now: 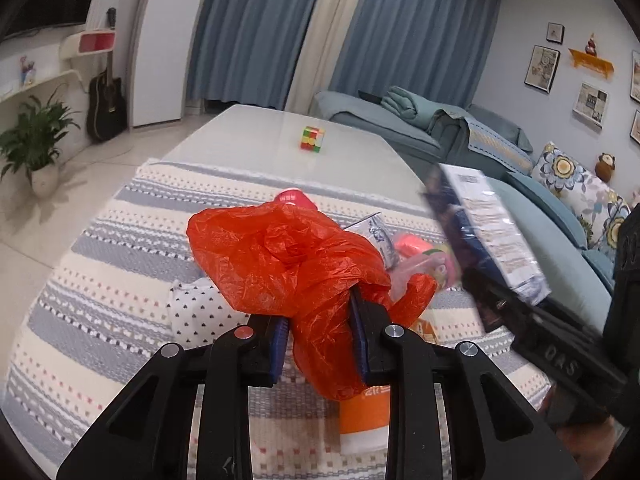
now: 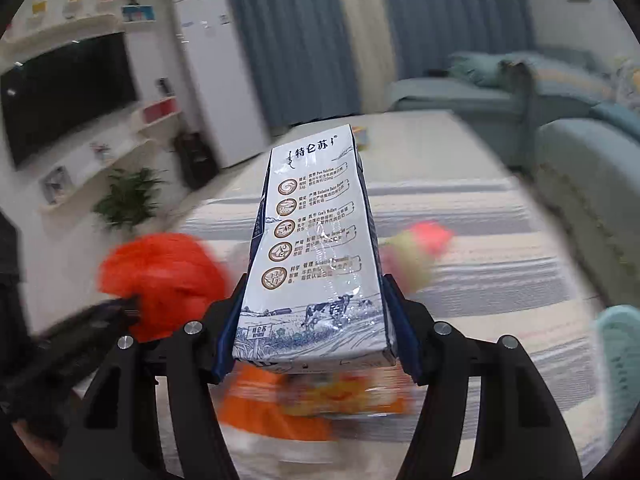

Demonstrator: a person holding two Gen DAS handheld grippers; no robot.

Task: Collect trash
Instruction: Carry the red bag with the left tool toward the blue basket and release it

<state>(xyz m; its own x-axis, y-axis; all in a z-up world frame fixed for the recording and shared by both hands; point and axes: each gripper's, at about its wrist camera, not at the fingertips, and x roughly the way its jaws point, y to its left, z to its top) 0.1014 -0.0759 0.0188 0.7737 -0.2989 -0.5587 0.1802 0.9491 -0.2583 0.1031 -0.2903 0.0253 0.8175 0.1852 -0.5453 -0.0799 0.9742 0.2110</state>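
My left gripper (image 1: 320,344) is shut on a crumpled orange plastic bag (image 1: 288,264) and holds it above the striped cloth. My right gripper (image 2: 316,320) is shut on a blue-and-white milk carton (image 2: 316,248) that lies lengthwise between its fingers. In the left wrist view the carton (image 1: 492,236) and the right gripper (image 1: 560,360) are in the air to the right of the bag. In the right wrist view the bag (image 2: 160,276) is a blur at the left. A pink wrapper (image 1: 420,256), a small carton (image 1: 380,236) and an orange packet (image 1: 364,412) lie on the cloth.
A striped cloth (image 1: 100,300) covers the near half of a white table (image 1: 260,136). A colour cube (image 1: 312,138) stands on the bare far part. A white polka-dot pouch (image 1: 192,312) lies left of the bag. A teal sofa (image 1: 552,208) runs along the right.
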